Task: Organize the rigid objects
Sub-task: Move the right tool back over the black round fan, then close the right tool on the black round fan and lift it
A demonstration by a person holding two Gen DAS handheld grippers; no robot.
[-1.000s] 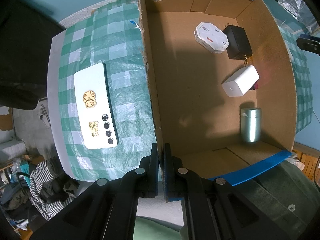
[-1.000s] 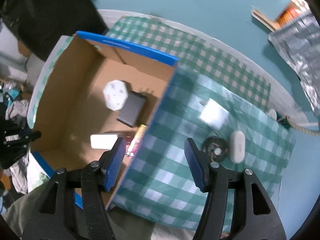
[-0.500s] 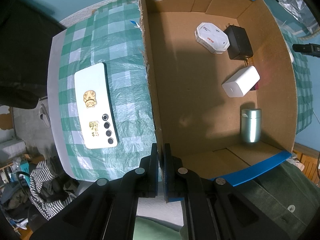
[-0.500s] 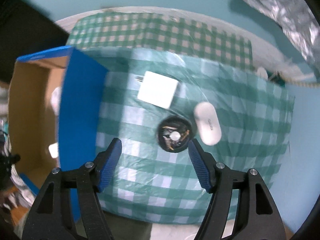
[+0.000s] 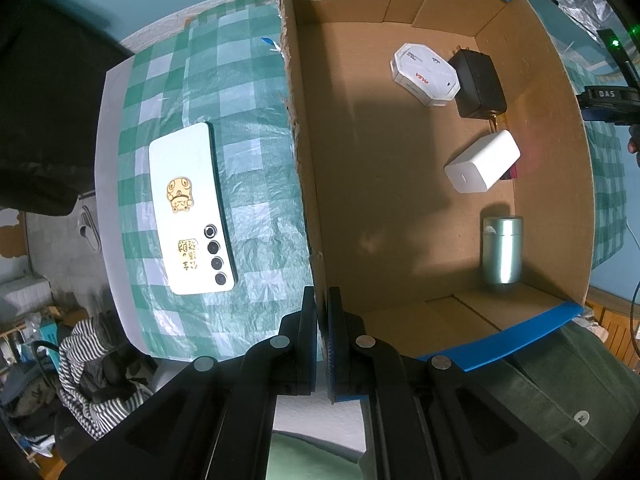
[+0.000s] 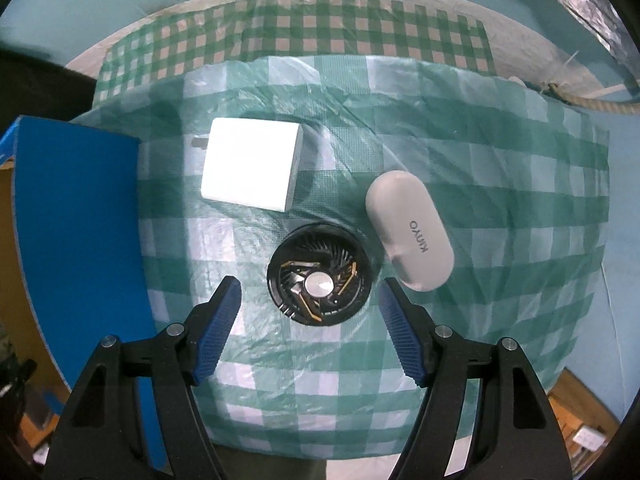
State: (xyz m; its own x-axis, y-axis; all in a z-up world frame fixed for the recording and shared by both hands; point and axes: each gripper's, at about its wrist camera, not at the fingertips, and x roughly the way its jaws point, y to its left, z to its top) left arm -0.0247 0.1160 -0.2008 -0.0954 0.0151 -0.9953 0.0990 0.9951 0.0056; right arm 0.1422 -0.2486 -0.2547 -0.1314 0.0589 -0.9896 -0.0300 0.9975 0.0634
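the right gripper [image 6: 310, 294] points down over the checked cloth [image 6: 500, 240], jaws standing wide with nothing pressed between the pads. the round black fan [image 6: 319, 280] lies flat on the cloth directly between the two blue pads, a clear gap on each side, no contact. being round, it has no long axis to line up with; any closing line through its centre would serve. judgement: this is the piece about to be taken, and the move turns on lowering straight down so both pads clear the rim before closing.

just beyond the fan, on its right, lies the white oval case [image 6: 410, 232], long axis running diagonally from upper left to lower right, its near end just beside the right pad's tip. risk, as judged: that pad could nudge the case on the way down. further off, up and left of the fan, lies the white charger block [image 6: 252, 164], flat, prongs toward the box. the blue outer wall of the cardboard box [image 6: 80, 220] rises at the cloth's left edge.

the left gripper [image 5: 322, 320] is shut on the box's near side wall, pinching the cardboard edge, steadying it. inside the box: silver cylinder [image 5: 502, 250] nearest, then white rectangular block [image 5: 482, 166], black adapter [image 5: 480, 84] and white octagonal box [image 5: 424, 74] toward the far wall. outside the box, on the cloth's left part, a white phone [image 5: 190, 216] lies back up.

the right hand is the nearer one to the fan; the left is occupied.
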